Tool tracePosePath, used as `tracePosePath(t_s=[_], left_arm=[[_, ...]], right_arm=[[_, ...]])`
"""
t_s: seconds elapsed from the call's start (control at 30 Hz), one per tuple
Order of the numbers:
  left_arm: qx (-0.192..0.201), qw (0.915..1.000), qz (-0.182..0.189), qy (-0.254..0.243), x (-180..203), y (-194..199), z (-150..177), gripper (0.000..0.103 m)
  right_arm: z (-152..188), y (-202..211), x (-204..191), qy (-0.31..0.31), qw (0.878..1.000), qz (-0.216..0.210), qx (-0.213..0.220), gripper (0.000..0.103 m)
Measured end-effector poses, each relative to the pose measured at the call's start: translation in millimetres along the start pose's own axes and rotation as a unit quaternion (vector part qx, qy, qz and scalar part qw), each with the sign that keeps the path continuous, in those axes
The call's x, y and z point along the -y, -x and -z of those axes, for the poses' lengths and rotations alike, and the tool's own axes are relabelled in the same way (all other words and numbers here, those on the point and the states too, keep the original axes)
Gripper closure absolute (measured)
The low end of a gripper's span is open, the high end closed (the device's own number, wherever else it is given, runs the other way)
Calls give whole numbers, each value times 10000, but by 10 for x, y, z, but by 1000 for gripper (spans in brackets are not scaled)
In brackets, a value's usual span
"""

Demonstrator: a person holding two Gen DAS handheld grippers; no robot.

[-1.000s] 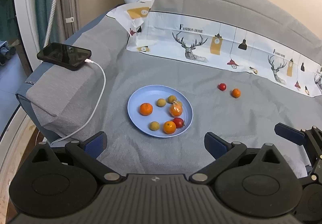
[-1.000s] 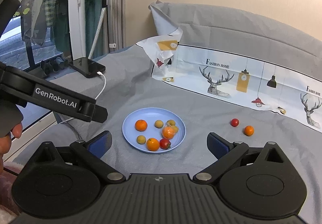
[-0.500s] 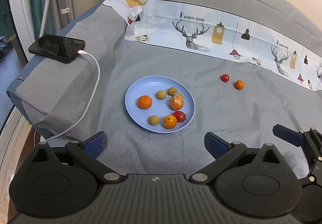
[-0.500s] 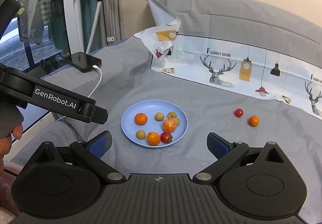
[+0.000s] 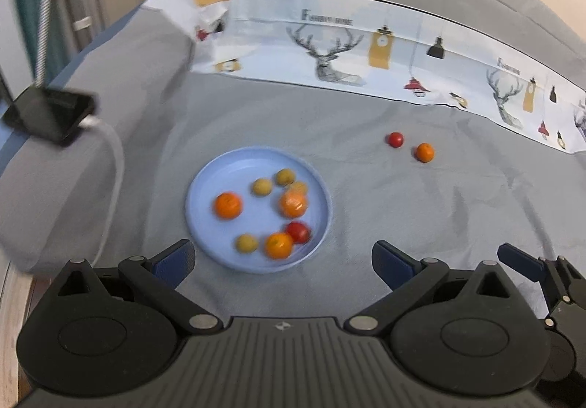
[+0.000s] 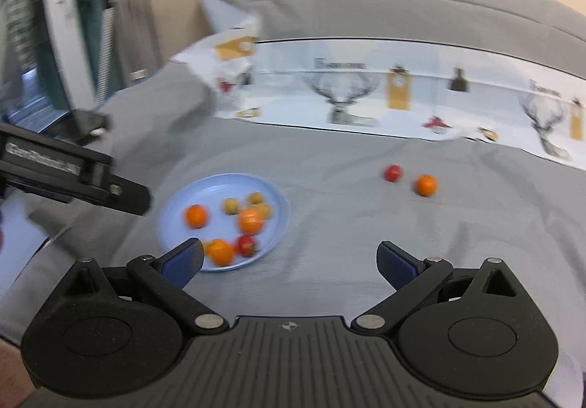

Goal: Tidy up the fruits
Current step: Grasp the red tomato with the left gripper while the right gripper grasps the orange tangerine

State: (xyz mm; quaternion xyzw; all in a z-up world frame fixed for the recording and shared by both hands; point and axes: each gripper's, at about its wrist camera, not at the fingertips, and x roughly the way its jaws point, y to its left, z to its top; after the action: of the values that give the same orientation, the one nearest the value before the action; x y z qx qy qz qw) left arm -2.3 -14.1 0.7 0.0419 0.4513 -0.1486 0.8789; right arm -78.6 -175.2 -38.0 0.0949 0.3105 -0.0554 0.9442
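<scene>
A light blue plate (image 5: 234,170) lies on the grey cloth and holds several small fruits: oranges, yellow-green ones and a red tomato (image 5: 298,231). The plate also shows in the right wrist view (image 6: 205,190). A loose red tomato (image 5: 395,139) and a small orange (image 5: 424,152) lie on the cloth to the right of the plate; they also show in the right wrist view, tomato (image 6: 393,173) and orange (image 6: 426,185). My left gripper (image 5: 282,259) is open and empty, just short of the plate. My right gripper (image 6: 289,259) is open and empty, to the right of the plate.
A black phone (image 5: 47,113) with a white cable (image 5: 115,166) lies on a raised fold at the left. A white printed cloth (image 5: 366,52) with deer runs along the back. The left gripper's body (image 6: 73,170) shows at the left of the right wrist view.
Both grippers have moved forward toward the plate and the loose fruits, which now look larger. Both views are motion-blurred. The jaws stay open.
</scene>
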Motion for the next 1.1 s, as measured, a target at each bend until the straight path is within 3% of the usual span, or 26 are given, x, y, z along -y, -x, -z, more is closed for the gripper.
tracePosePath(t_s=[0.27, 0.47, 0.63, 0.83, 1.03, 1.07, 1.1], left_arm=[[-269, 9987, 271, -333, 588, -770, -578, 0], [-586, 9947, 457, -708, 1102, -1698, -1043, 0], [-924, 9905, 574, -845, 1474, -2610, -1347, 0], [-1280, 9828, 663, -1156, 1787, -3463, -1497, 0], [-1342, 9823, 543, -1186, 1879, -3856, -1593, 1], [-1226, 9828, 622, -1235, 1885, -3825, -1597, 4], [-1119, 9826, 720, -1297, 1893, -3777, -1596, 22]], right_arm=[[-42, -436, 808, -670, 9936, 909, 0, 3], [-140, -1005, 1420, -820, 9878, 1323, -6, 3], [-243, -1769, 1840, -530, 9862, 1568, -102, 3], [-258, -2601, 2106, -304, 9899, 1347, -315, 3], [-258, -2988, 2186, -324, 9918, 1210, -245, 1], [-261, -2997, 2194, -303, 9923, 1187, -184, 6], [-257, -2988, 2192, -274, 9931, 1134, -112, 23]])
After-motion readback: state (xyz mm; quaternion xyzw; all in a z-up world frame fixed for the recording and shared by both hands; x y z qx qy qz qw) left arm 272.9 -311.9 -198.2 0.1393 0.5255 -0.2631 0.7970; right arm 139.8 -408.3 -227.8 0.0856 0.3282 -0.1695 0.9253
